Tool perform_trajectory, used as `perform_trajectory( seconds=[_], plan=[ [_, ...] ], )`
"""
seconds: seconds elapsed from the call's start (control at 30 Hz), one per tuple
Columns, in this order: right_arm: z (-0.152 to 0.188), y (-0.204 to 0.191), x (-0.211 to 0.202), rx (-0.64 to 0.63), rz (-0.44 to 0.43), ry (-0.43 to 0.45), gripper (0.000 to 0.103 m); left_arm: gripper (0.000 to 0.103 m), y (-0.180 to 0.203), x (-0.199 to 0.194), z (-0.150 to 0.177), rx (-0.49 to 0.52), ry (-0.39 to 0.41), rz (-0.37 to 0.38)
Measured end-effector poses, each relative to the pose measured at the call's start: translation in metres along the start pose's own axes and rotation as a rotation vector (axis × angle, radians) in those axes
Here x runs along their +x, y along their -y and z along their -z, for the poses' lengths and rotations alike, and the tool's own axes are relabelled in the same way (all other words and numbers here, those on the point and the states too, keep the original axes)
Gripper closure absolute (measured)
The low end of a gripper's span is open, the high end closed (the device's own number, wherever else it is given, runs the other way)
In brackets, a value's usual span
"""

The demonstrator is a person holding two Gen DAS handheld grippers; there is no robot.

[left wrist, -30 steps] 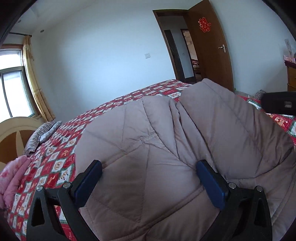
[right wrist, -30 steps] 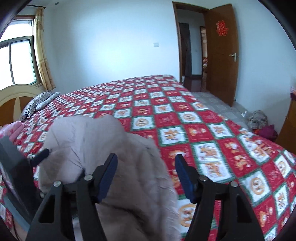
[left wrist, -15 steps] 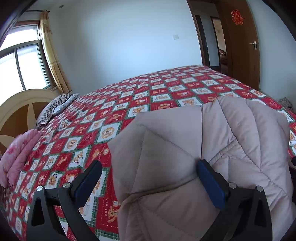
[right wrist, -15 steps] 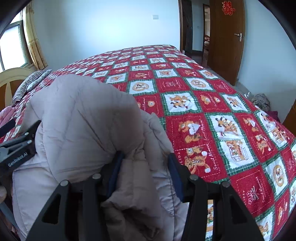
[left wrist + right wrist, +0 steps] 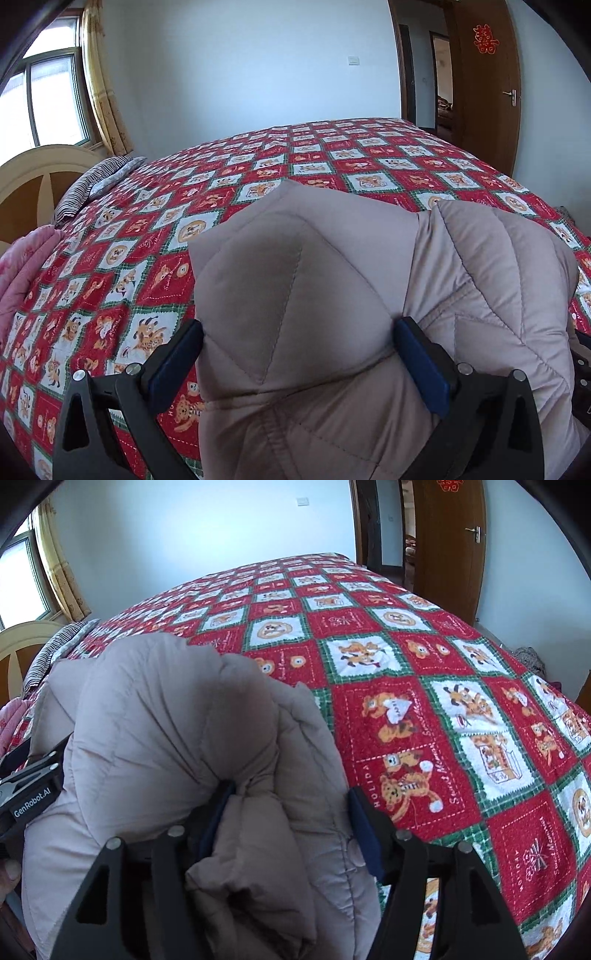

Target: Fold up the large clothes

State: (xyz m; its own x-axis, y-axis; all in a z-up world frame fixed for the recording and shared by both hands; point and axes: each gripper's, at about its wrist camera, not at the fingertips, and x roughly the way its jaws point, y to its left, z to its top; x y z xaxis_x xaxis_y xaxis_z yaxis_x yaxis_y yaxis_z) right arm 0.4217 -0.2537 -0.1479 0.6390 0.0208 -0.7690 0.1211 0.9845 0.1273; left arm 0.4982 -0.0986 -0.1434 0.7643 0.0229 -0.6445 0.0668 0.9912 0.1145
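A beige quilted padded jacket (image 5: 288,266) lies bunched near the front edge of a bed with a red patterned cover (image 5: 332,158). My left gripper (image 5: 299,354) stands wide open over it. A puffy fold bulges up between its blue pads and touches both. In the right wrist view, the jacket (image 5: 166,709) fills the gap of my right gripper (image 5: 291,819). Its jaws are opening. The left pad is sunk in a fold and the right pad lies along the jacket's edge. The left gripper's body (image 5: 29,805) shows at the left, beside a thumb (image 5: 11,875).
The bed cover (image 5: 443,664) stretches far beyond the jacket. A striped pillow (image 5: 92,181), a pink quilt (image 5: 22,269) and a rounded headboard (image 5: 33,177) are at the left. A brown door (image 5: 484,92) stands open at the back right. Clothes lie on the floor (image 5: 528,657).
The jacket, spread wide and raised a second ago, has come down into a folded bundle. Both grippers sank toward the bed. The right jaws squeezed the jacket, then widened again.
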Motion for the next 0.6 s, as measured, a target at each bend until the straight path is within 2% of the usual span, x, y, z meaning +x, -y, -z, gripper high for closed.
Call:
perform_trajectory(
  seconds=[0.6],
  plan=[
    [0.0050,-0.0026,0.0047,-0.007,0.019,0.006,0.037,0.001,-0.0023,0.0094,0.0057,-0.015,-0.020,0.022]
  ],
)
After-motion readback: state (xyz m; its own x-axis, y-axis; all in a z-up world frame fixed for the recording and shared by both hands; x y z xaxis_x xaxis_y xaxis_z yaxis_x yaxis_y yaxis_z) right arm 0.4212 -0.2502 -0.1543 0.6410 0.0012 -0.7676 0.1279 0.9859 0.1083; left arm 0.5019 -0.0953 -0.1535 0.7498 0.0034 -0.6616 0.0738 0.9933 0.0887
